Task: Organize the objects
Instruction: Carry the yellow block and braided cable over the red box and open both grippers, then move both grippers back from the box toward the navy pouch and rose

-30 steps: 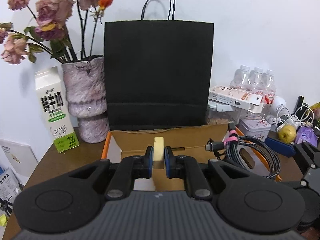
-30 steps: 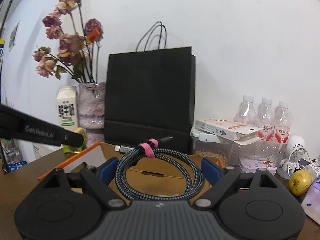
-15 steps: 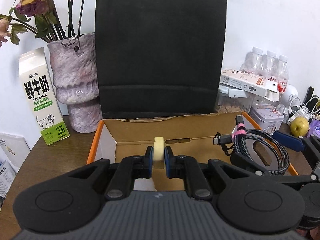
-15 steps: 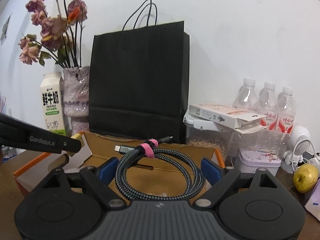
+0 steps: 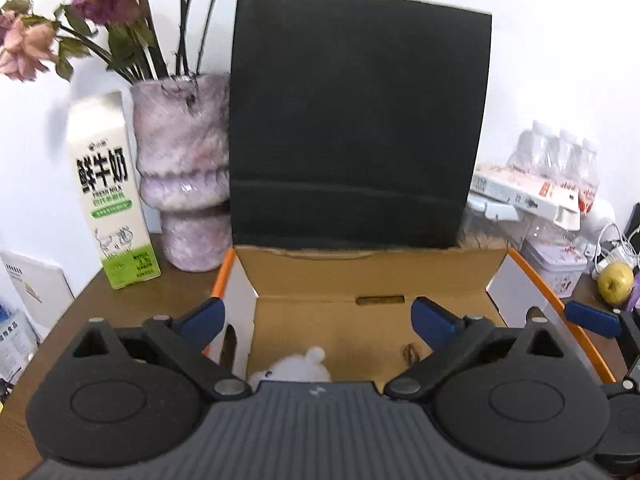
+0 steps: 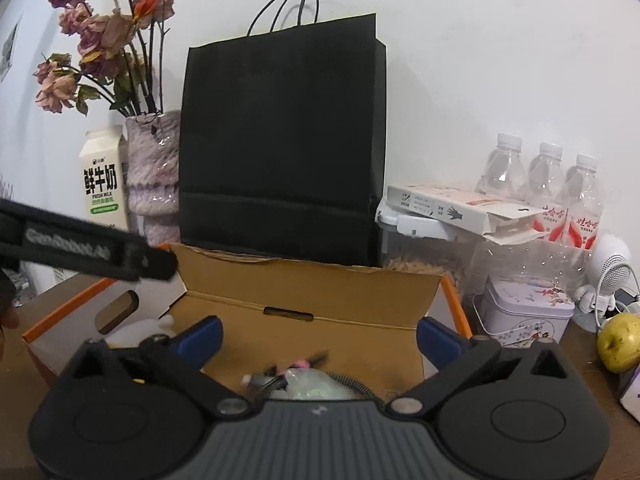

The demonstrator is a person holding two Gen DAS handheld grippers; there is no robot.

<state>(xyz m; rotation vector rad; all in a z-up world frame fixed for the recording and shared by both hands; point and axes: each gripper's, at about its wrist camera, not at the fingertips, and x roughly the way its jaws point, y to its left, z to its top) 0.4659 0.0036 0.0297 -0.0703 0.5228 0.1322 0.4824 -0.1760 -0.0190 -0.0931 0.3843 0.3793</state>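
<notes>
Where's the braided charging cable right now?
In the right wrist view, the cable lies blurred inside the cardboard box, low at centre just ahead of the open right claw, touching neither pad.

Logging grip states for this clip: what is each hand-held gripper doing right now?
Left hand-held gripper: open, jaws just spread, nothing between them.
Right hand-held gripper: open, jaws just widened, cable below in the box.

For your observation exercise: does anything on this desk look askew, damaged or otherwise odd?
The flat white carton lies tilted on a clear container, its end flap hanging open. The flowers in the vase look withered. Nothing appears spilled.
</notes>
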